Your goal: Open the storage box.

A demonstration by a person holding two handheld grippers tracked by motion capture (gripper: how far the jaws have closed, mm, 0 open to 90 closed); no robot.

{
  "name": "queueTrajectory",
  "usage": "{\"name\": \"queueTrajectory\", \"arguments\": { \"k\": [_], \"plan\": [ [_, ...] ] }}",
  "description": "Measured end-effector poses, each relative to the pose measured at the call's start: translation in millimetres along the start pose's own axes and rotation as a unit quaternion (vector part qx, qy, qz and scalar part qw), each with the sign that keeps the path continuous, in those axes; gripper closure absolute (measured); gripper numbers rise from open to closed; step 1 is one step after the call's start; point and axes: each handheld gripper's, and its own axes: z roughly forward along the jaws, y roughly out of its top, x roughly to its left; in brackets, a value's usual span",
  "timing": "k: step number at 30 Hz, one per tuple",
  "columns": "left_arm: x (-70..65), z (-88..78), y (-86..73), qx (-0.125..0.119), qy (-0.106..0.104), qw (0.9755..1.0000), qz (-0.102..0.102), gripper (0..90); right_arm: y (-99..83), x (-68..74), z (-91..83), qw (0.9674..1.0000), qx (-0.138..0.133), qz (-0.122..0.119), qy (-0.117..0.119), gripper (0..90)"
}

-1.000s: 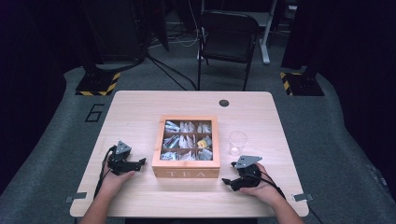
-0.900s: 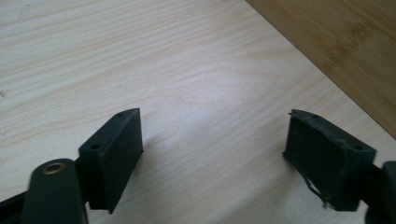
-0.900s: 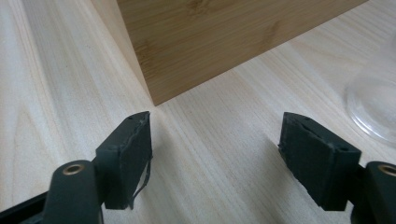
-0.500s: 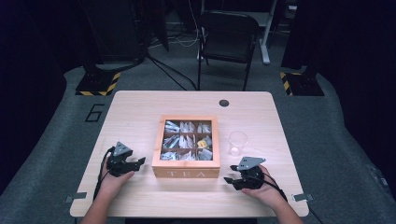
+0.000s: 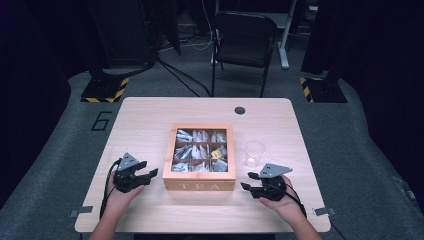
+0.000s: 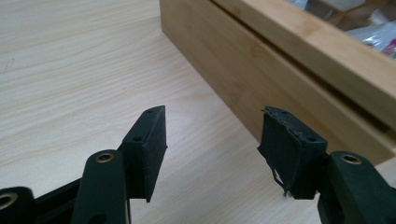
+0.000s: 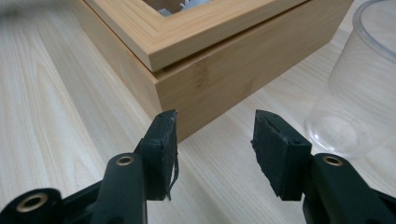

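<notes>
Square light-wood tea box (image 5: 200, 186) with "TEA" on its front wall and a windowed lid over compartments of tea bags sits mid-table on the pale wooden table (image 5: 150, 115), lid down. Left gripper (image 5: 149, 173), black two-jaw, is just beside the box's left front corner, jaws part-way apart after just closing in, nothing between the pads (bare tabletop shows through the gap in the left gripper view). Right gripper (image 5: 248, 181), same build, sits off the box's right front corner, jaws likewise just narrowed and empty, with a clear plastic cup (image 5: 254, 152) upright just beyond it, near the box's right side.
</notes>
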Motion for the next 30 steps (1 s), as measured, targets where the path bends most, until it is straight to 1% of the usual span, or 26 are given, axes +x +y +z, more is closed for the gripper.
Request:
{"name": "queueTrajectory", "arguments": {
  "k": [2, 3, 6, 8, 9, 10, 11, 13, 14, 17, 18, 20, 21, 23, 25, 27, 28, 30],
  "plan": [
    [-2.6, -2.3, -0.2, -0.007, 0.001, 1.0000, 0.001, 41.6, 1.4, 1.2, -0.8, 1.0000, 0.000, -0.003, -0.001, 49.7],
    [-3.3, -4.5, 0.1, -0.004, -0.002, 1.0000, 0.003, 42.1, 2.2, 1.9, -1.4, 1.0000, -0.002, -0.004, -0.003, 50.4],
    [-5.5, -8.7, -0.1, -0.009, -0.003, 0.9999, 0.004, 44.0, 5.0, 4.7, -3.5, 0.9999, -0.008, -0.007, -0.006, 52.3],
    [-7.1, -11.5, -0.3, -0.012, -0.007, 0.9999, 0.006, 44.6, 6.7, 5.2, -5.4, 0.9999, -0.013, -0.007, -0.007, 53.4],
    [-8.6, -12.5, -0.4, -0.014, -0.010, 0.9998, 0.007, 45.2, 7.4, 5.7, -6.0, 0.9998, -0.016, 0.000, -0.009, 54.2],
    [-8.6, -12.5, -0.4, -0.014, -0.010, 0.9998, 0.007, 45.6, 7.4, 5.7, -6.0, 0.9998, -0.016, 0.000, -0.009, 54.2],
    [-11.0, -14.8, -0.3, -0.015, -0.016, 0.9997, 0.013, 45.9, 9.3, 5.8, -7.7, 0.9997, -0.020, 0.009, -0.014, 55.0],
    [-12.2, -16.2, -0.4, -0.014, -0.018, 0.9996, 0.014, 46.6, 10.6, 6.3, -9.0, 0.9995, -0.025, 0.014, -0.012, 55.9],
    [-14.9, -18.8, -0.9, -0.018, -0.021, 0.9995, 0.014, 47.1, 11.5, 6.9, -9.2, 0.9995, -0.028, 0.013, -0.010, 56.2],
    [-16.9, -20.7, -1.1, -0.019, -0.026, 0.9994, 0.012, 49.4, 14.0, 10.8, -9.9, 0.9994, -0.033, 0.009, -0.004, 57.5],
    [-18.9, -22.3, -1.1, -0.022, -0.028, 0.9993, 0.013, 49.4, 14.8, 11.5, -9.0, 0.9994, -0.034, 0.004, -0.001, 58.3],
    [-20.7, -23.0, -1.1, -0.021, -0.030, 0.9992, 0.014, 49.4, 16.2, 14.0, -5.9, 0.9996, -0.028, 0.003, 0.009, 58.7],
    [-20.7, -23.0, -1.1, -0.021, -0.030, 0.9992, 0.014, 49.3, 16.2, 14.0, -5.9, 0.9996, -0.028, 0.003, 0.009, 58.7],
    [-22.0, -23.0, -1.9, -0.021, -0.027, 0.9992, 0.018, 49.2, 17.3, 17.3, -3.1, 0.9996, -0.020, -0.002, 0.019, 59.5],
    [-22.3, -24.2, -2.6, -0.015, -0.026, 0.9994, 0.018, 49.3, 18.0, 18.3, -1.7, 0.9996, -0.018, -0.006, 0.021, 59.7],
    [-22.1, -25.1, -3.8, -0.013, -0.025, 0.9994, 0.018, 49.4, 18.4, 19.1, 0.4, 0.9995, -0.016, -0.008, 0.025, 60.4],
    [-22.8, -25.5, -4.6, -0.014, -0.026, 0.9995, 0.014, 49.4, 18.3, 19.8, 1.4, 0.9995, -0.014, -0.004, 0.026, 60.9],
    [-22.8, -25.8, -5.0, -0.015, -0.027, 0.9994, 0.017, 49.4, 18.3, 20.2, 2.8, 0.9995, -0.012, -0.005, 0.030, 61.3]
  ]
}}
